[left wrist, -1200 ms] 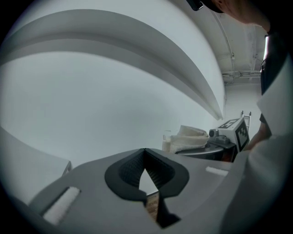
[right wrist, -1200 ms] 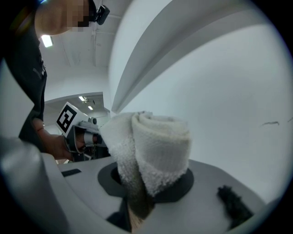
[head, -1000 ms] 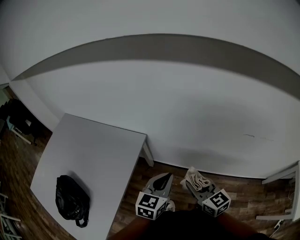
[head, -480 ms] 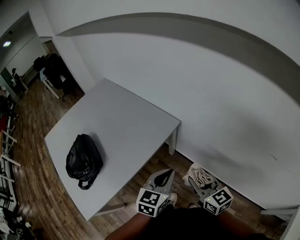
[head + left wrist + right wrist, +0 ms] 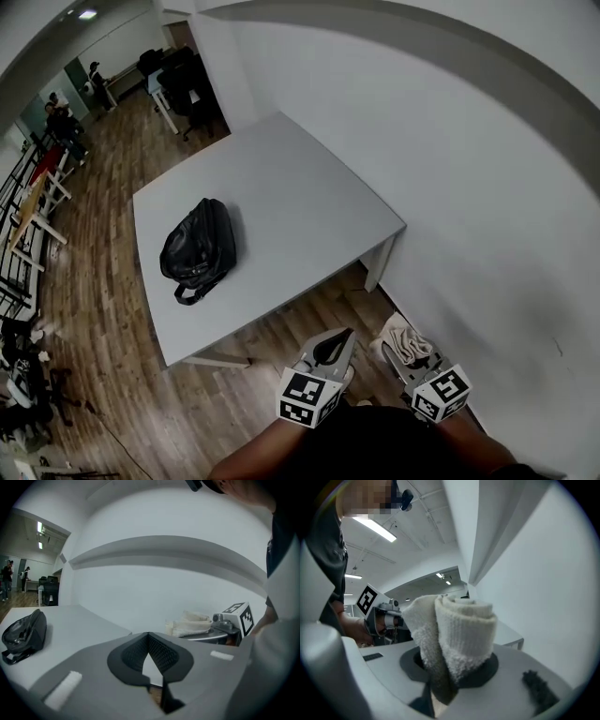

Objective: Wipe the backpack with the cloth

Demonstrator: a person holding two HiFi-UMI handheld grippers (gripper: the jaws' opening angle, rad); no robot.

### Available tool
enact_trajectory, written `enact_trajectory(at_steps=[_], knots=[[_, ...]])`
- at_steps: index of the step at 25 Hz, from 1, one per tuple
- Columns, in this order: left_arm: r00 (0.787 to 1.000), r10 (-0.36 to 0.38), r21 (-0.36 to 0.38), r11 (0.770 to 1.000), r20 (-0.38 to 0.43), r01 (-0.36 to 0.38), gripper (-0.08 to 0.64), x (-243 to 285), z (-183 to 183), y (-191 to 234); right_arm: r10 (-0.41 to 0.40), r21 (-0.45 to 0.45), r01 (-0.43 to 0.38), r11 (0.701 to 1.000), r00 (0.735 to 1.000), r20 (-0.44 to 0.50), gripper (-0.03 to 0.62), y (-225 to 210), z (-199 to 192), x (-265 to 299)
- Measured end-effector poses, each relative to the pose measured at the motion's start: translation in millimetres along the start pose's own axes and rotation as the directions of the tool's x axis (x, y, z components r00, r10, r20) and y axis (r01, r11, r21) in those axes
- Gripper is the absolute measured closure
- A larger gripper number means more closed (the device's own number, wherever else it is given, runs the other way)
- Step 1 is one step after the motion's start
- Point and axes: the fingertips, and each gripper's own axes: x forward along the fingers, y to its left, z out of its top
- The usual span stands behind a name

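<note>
Head view shows the black backpack (image 5: 199,248) lying on its side on the grey tabletop (image 5: 309,178), toward the left end, with its handle loop pointing at the near edge. Both tools hang low over the wooden floor (image 5: 122,375), well apart from the tabletop. They are the left gripper (image 5: 330,349) and the right gripper (image 5: 397,349), which carries the pale cloth (image 5: 405,339). Wiping has not begun, so the step in hand looks like the approach.

Left gripper view shows its fingers pressed together at the tips with nothing between them, and the backpack (image 5: 24,632) sits far off at the left. This tool would serve best as a steadying prop, set on the bag's edge or handle, since a soft bag may slide on a smooth tabletop.

Right gripper view shows its fingers clamped on the cloth (image 5: 459,630), with a thick rolled fold standing up past the tips. The stroke should probably lead with that fold, so that fabric rather than fingers meets the bag's surface. A firm grip and long passes along the bag's length would likely suit best
</note>
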Motion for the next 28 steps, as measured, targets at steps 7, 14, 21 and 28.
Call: enact_trajectory(at_steps=[7,14,21,28], knots=[[0.995,0.097,-0.032,0.995,0.011,-0.097,0.554,-37.7,-18.5,-16.2,0.083,-0.012,-0.083,0.996,0.996,-0.021,0.505,25.5,-13.9,-17.2],[0.986,0.164,-0.056,0.985,0.036,-0.162,0.554,-60.9,-24.5,-29.5,0.146,-0.036,-0.147,0.988,0.989,-0.028,0.505,44.6,-19.3,-30.2],[0.971,0.234,-0.059,0.971,0.041,-0.231,0.554,-87.8,-39.5,-37.4,0.204,-0.054,-0.205,0.977,0.979,-0.022,0.505,63.3,-28.1,-36.8],[0.966,0.255,-0.051,0.966,0.046,-0.253,0.554,-99.2,-44.5,-51.9,0.243,-0.055,-0.243,0.968,0.970,-0.016,0.505,77.6,-34.9,-47.7]])
